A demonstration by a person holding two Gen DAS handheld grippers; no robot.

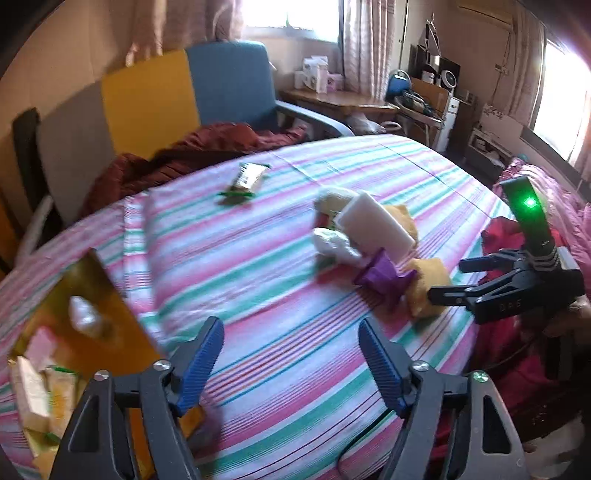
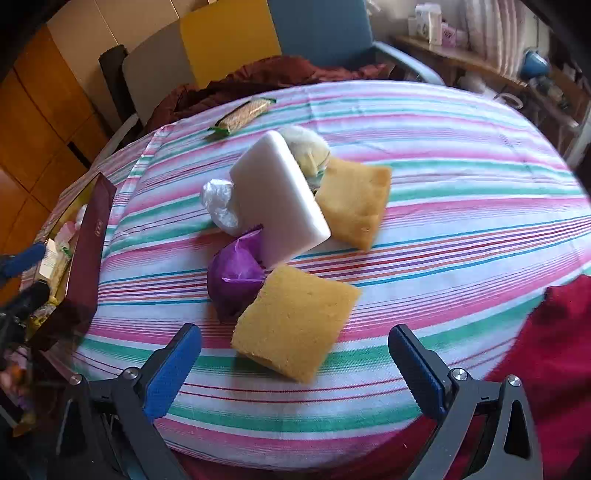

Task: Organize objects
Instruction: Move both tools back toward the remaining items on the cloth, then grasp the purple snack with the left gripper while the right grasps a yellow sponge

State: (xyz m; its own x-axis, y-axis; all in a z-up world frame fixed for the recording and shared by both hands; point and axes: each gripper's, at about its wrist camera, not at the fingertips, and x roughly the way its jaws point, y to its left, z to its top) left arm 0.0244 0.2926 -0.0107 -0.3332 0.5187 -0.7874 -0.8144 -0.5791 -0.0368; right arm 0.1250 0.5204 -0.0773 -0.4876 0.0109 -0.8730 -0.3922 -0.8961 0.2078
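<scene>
Bench cover: a striped cloth [image 2: 461,155] in pink, green and white, creased near the left edge.
Chair: a blue armchair [image 1: 229,85] with grey armrests stands behind the bench; a dark red quilted cloth [image 1: 192,151] lies heaped in front of it.
Panels: yellow [image 1: 147,99] and grey boards lean beside the chair.
Windows: two bright windows [image 1: 291,14], one behind pink curtains [image 1: 364,44], one at far right.
Desk: a wooden desk [image 1: 340,99] under the window carries small boxes.
Wall: beige, with wooden cabinets [image 2: 44,122] at left.
</scene>
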